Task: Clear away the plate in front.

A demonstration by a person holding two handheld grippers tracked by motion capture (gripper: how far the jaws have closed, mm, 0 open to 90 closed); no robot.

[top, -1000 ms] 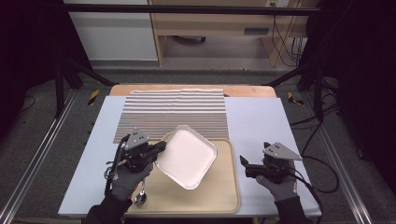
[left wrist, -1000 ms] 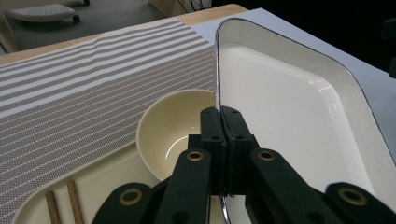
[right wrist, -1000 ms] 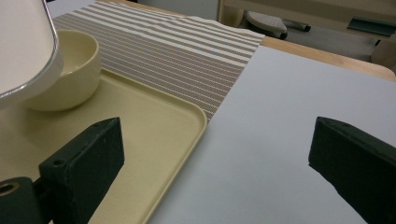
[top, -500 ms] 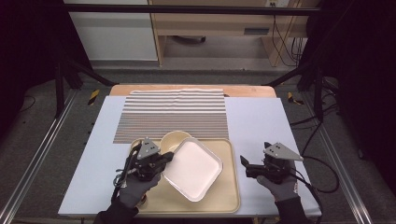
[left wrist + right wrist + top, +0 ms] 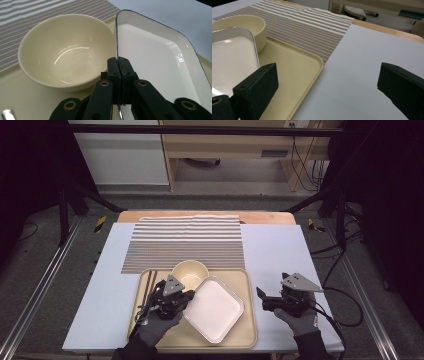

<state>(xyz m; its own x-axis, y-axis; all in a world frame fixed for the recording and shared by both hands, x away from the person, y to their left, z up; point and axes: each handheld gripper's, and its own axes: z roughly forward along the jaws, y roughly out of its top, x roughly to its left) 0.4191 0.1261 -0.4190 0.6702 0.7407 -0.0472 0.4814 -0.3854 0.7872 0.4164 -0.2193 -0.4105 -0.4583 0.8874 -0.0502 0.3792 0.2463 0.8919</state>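
Two grippers up: left gripper pinches the left rim of the white dish, which sits tilted on the tan tray, just near of the bowl. Right gripper spread wide, nothing between, over the mat right of the tray.

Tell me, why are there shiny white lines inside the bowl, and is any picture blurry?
Left gripper view: lamp glare curves across the glazed bowl and glints on the white dish. Right gripper view: the close black jaws look soft, out of focus. High view: bright table, dark surroundings.
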